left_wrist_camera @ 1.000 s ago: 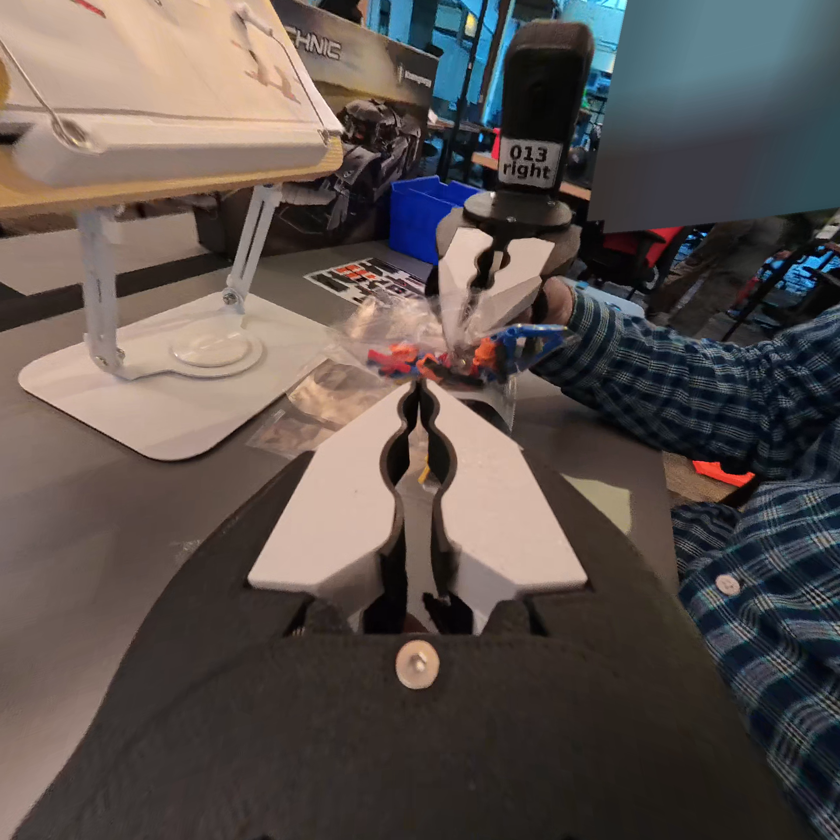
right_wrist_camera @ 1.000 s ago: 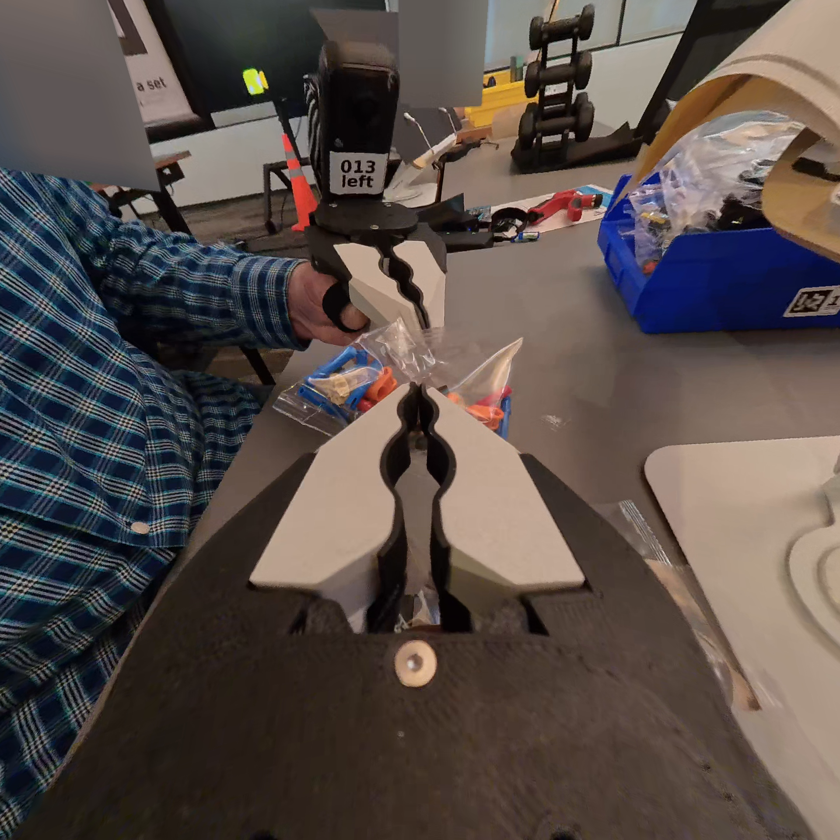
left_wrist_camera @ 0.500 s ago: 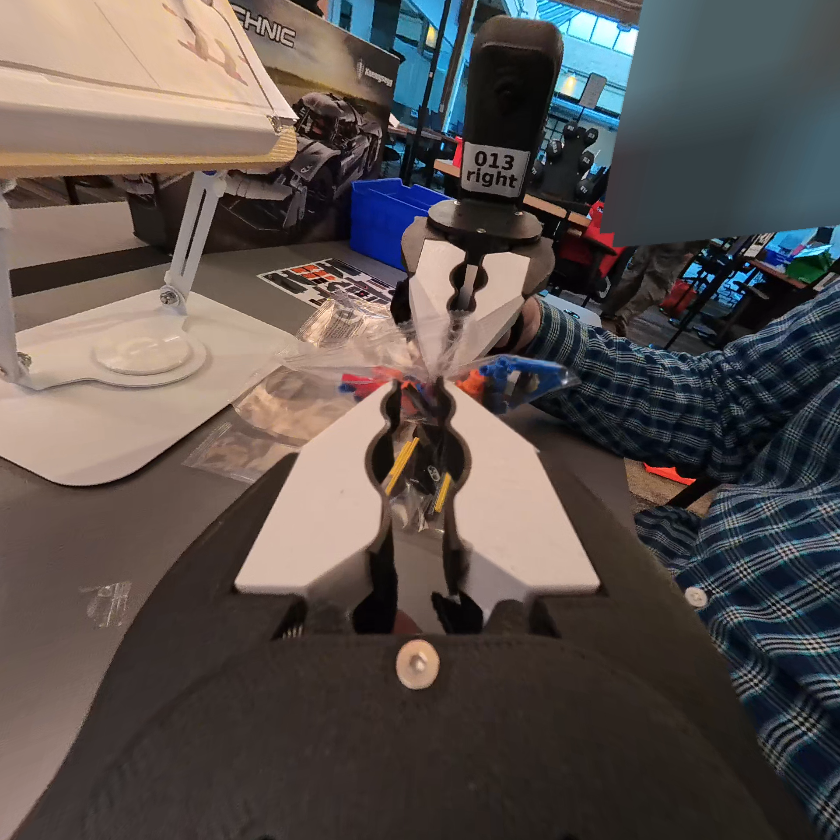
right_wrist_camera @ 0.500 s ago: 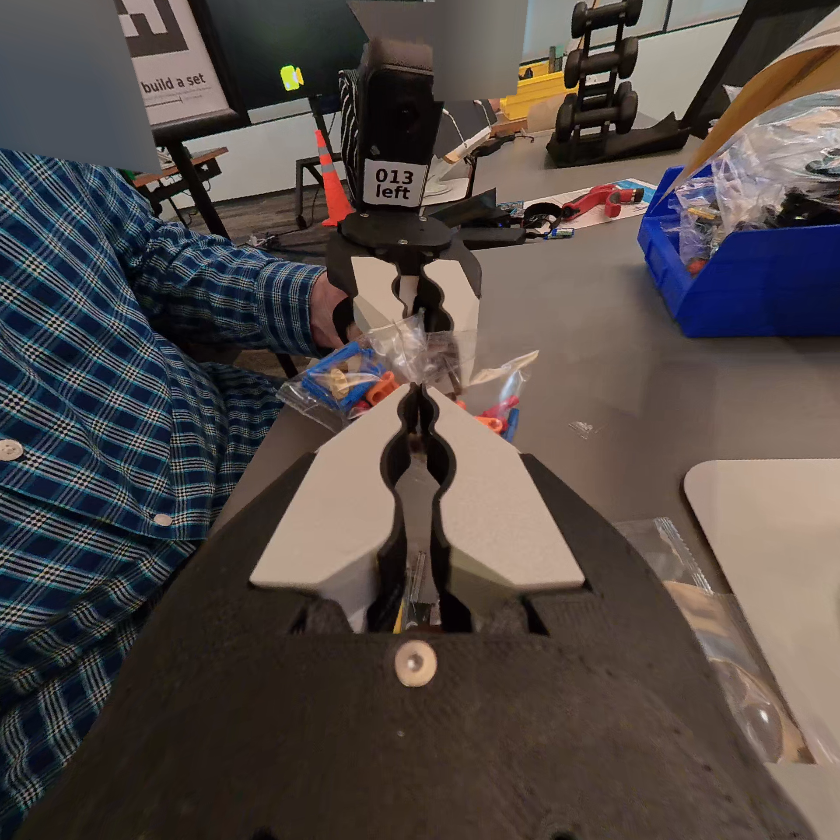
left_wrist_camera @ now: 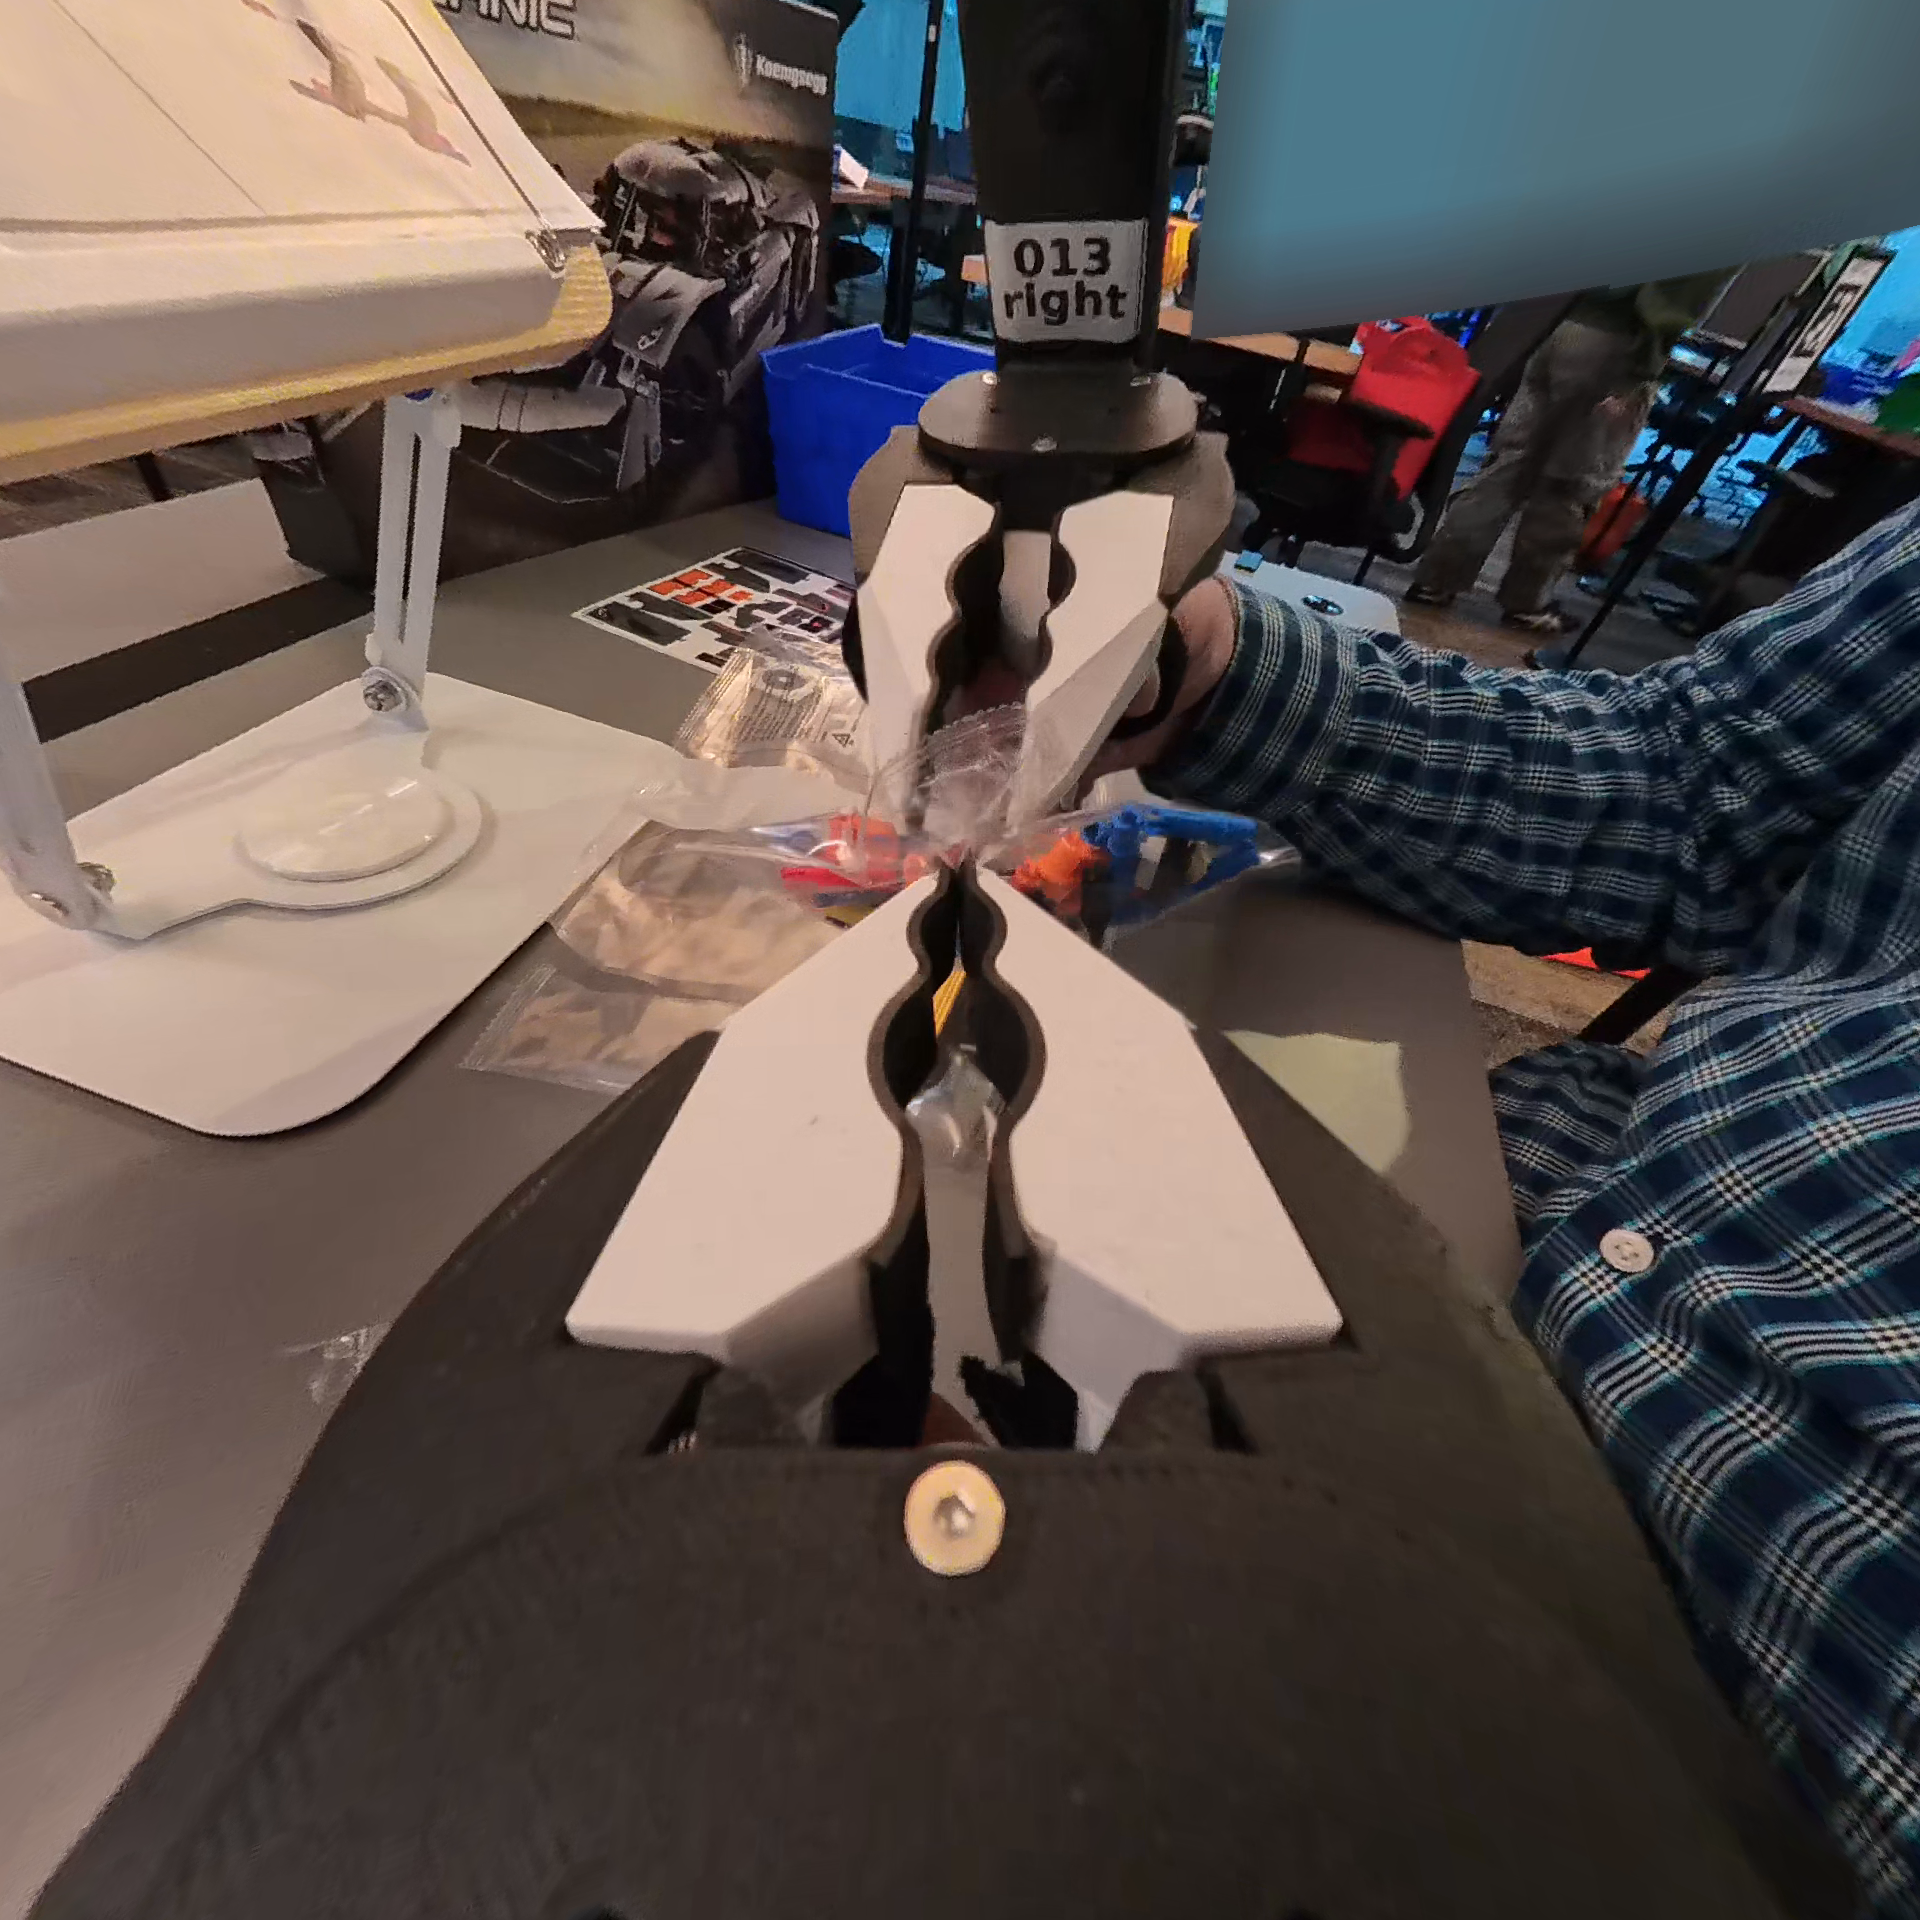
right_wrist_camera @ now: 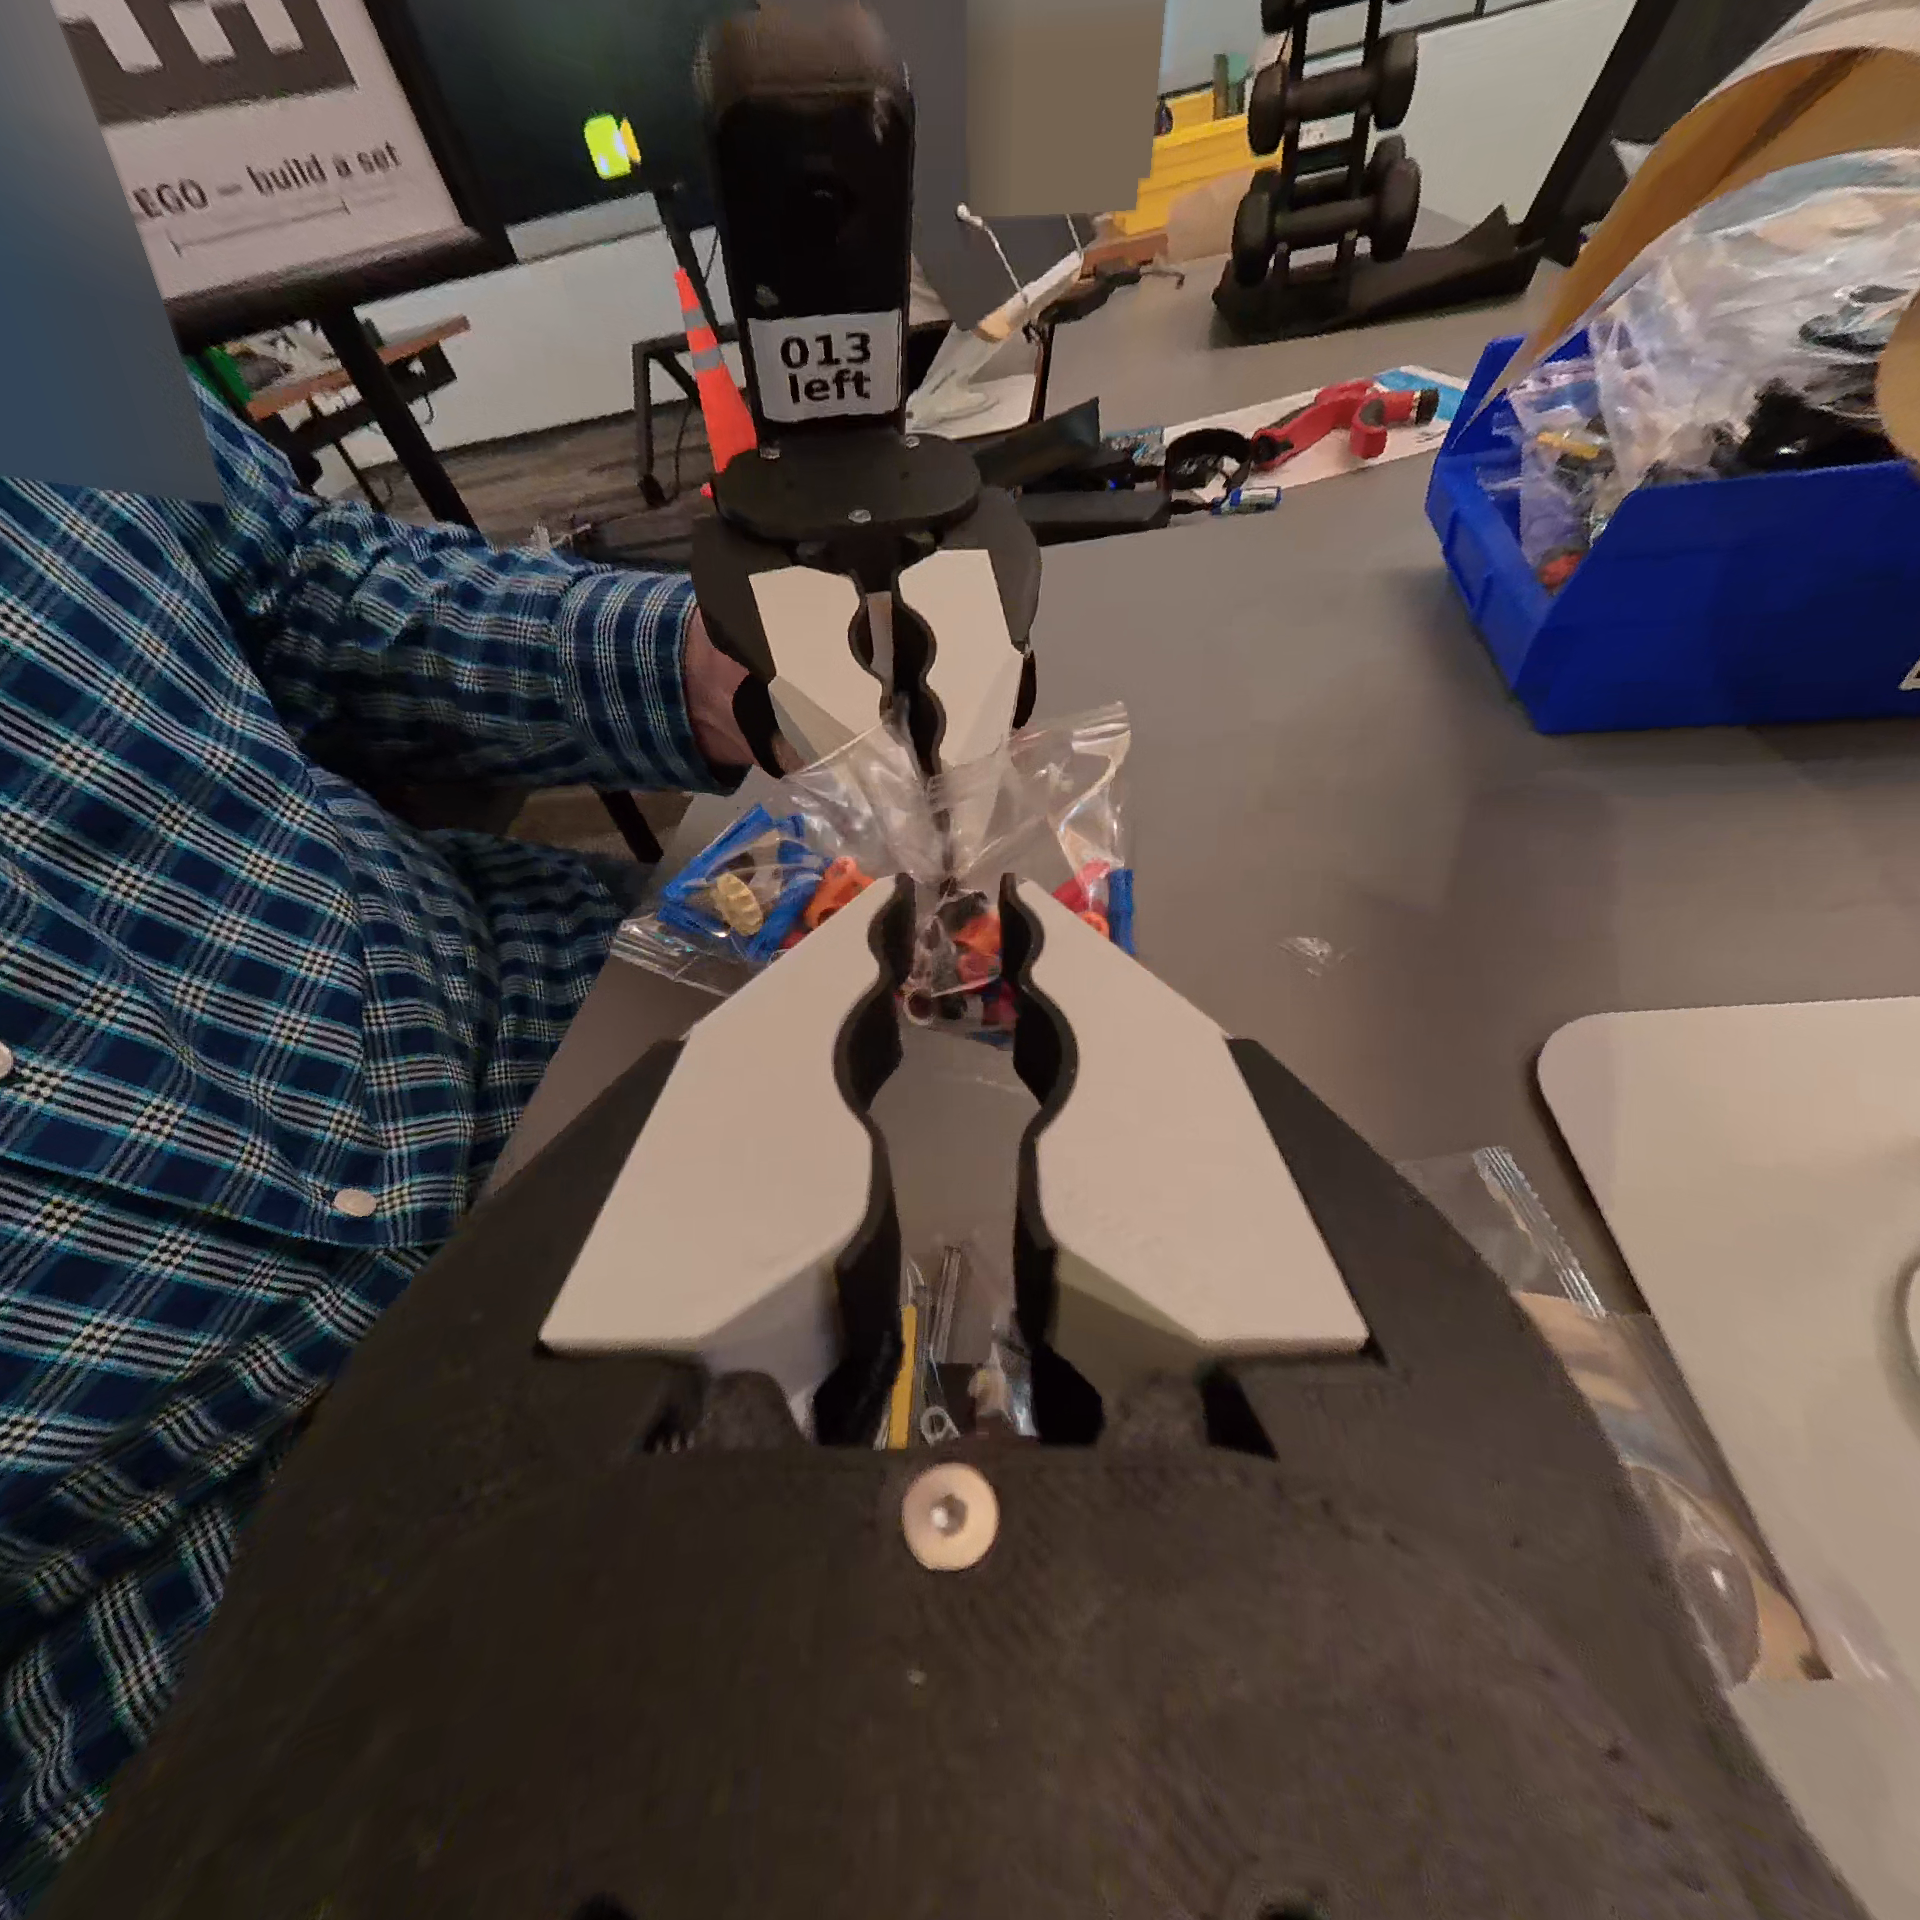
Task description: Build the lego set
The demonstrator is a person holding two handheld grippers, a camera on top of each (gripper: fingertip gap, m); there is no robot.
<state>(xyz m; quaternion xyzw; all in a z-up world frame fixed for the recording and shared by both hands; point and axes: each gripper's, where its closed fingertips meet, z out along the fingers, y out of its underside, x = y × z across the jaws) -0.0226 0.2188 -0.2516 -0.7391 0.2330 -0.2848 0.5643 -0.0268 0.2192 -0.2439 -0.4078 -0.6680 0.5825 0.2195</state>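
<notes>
A clear plastic bag of small blue, orange and red lego pieces [left_wrist_camera: 1143, 842] hangs just above the grey table, between the two grippers that face each other. My left gripper [left_wrist_camera: 956, 883] is shut on the bunched top of the bag; the right wrist view shows it too [right_wrist_camera: 925, 769]. My right gripper [right_wrist_camera: 954, 888] is open, its jaws apart on either side of the bag [right_wrist_camera: 748, 894] without pinching it. It shows opposite in the left wrist view [left_wrist_camera: 971, 769], with crumpled plastic between its fingers. Yellow and grey pieces lie under the right gripper's base.
A white book stand [left_wrist_camera: 260, 904] holding an instruction booklet [left_wrist_camera: 239, 187] stands at the left. Behind are the set's box [left_wrist_camera: 675, 260], a sticker sheet [left_wrist_camera: 727, 613] and a blue bin of bags [right_wrist_camera: 1683, 582]. More clear bags [left_wrist_camera: 665, 925] lie by the stand. A plaid sleeve [left_wrist_camera: 1558, 748] is at the right. My left and right fingertips are right by each other.
My right gripper has opened and let go of the bag. My left gripper stays shut on the bag's top. The two grippers have come a little closer.
</notes>
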